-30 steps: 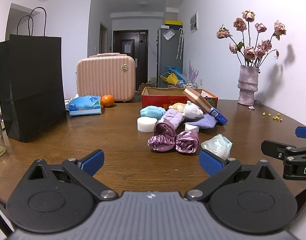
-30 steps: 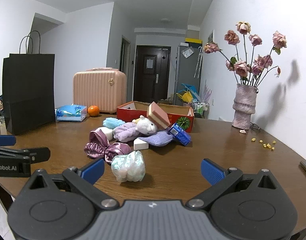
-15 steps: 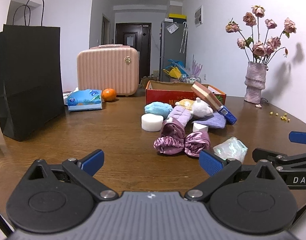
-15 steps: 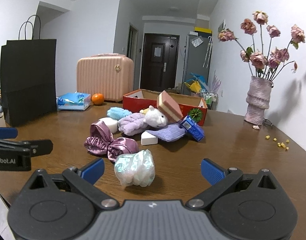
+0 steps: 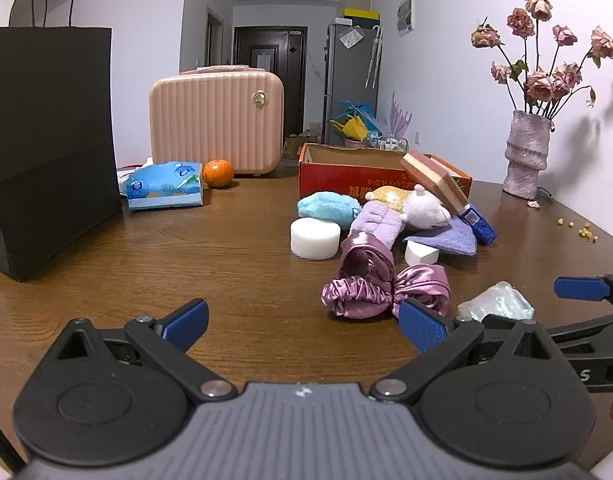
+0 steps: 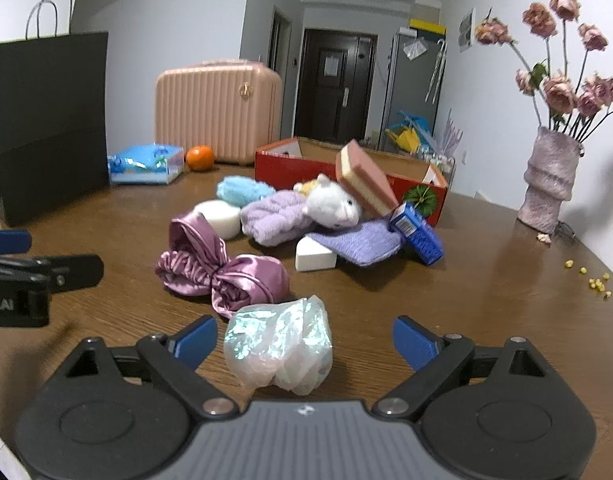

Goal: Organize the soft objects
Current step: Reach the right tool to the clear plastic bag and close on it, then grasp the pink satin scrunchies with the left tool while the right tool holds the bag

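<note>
A pile of soft things lies on the wooden table: a purple satin scrunchie (image 5: 380,286) (image 6: 222,270), a crumpled iridescent bag (image 6: 280,344) (image 5: 496,306), a lilac plush roll (image 6: 276,216), a white plush toy (image 6: 334,206), a blue fluffy piece (image 6: 242,192), a lilac cloth (image 6: 362,242) and white sponges (image 6: 220,216). A red cardboard box (image 6: 346,160) stands behind them. My right gripper (image 6: 304,340) is open, its fingers on either side of the iridescent bag. My left gripper (image 5: 304,322) is open and empty, left of the scrunchie.
A black paper bag (image 5: 46,140) stands at the left. A pink case (image 5: 216,116), an orange (image 5: 217,173) and a blue tissue pack (image 5: 164,184) sit at the back. A vase of dried roses (image 6: 550,176) stands at the right. A blue carton (image 6: 416,234) leans by the cloth.
Both grippers have moved forward toward the pile. The iridescent bag now sits between the right gripper's open fingers. Nothing on the table has moved.
</note>
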The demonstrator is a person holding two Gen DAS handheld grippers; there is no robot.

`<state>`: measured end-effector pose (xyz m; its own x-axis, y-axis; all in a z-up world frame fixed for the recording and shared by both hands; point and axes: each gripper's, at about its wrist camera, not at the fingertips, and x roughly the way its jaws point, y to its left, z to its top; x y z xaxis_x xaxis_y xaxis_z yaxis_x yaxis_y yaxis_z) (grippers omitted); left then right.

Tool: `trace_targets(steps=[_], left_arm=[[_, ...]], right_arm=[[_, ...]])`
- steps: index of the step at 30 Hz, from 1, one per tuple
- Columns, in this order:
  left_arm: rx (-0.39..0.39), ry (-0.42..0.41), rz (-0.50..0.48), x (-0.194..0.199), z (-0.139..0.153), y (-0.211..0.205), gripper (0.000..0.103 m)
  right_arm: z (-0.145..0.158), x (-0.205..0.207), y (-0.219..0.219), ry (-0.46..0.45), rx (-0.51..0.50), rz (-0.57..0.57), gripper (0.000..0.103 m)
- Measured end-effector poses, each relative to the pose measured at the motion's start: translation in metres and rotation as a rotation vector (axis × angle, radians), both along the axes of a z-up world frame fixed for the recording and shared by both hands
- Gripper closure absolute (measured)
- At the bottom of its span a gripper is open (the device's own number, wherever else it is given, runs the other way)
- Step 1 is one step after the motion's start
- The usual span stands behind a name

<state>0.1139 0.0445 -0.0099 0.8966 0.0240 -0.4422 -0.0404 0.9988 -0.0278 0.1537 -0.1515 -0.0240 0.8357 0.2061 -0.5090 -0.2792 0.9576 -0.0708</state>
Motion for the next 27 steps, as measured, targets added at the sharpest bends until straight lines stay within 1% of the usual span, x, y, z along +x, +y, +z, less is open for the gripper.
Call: trace_targets(steps=[3,5,6,7,8,10,11,14,17,27], left_arm=[[-0.002,0.012,-0.001,0.009,-0.002,0.002,0.000],[-0.002,0.019,-0.003,0.015,-0.003,0.003,0.000],[-0.003,0.023,-0.002,0.018,-0.004,0.003,0.000],[-0.004,0.026,-0.003,0.020,-0.004,0.004,0.000],[-0.005,0.028,-0.004,0.022,-0.004,0.004,0.000],[-0.006,0.033,-0.006,0.026,-0.005,0.004,0.000],[-0.005,0.034,-0.007,0.028,-0.005,0.004,0.000],[-0.005,0.039,-0.012,0.033,-0.005,0.003,0.000],[-0.004,0.041,-0.017,0.037,-0.005,0.001,0.000],[0.004,0.051,-0.056,0.055,0.002,-0.013,0.000]], right_arm=[[-0.005,0.011,0.003,0.027,-0.010,0.010,0.017],[-0.007,0.017,0.006,0.045,-0.016,0.019,0.028],[-0.009,0.020,0.007,0.055,-0.023,0.025,0.031],[-0.010,0.022,0.007,0.064,-0.024,0.033,0.038],[-0.011,0.024,0.008,0.073,-0.025,0.037,0.048],[-0.013,0.027,0.007,0.082,-0.023,0.039,0.058],[-0.012,0.028,0.006,0.081,-0.020,0.042,0.062],[-0.011,0.029,0.002,0.074,-0.004,0.049,0.067],[-0.009,0.032,-0.003,0.070,0.007,0.041,0.069],[0.002,0.042,-0.028,0.029,0.037,-0.009,0.069]])
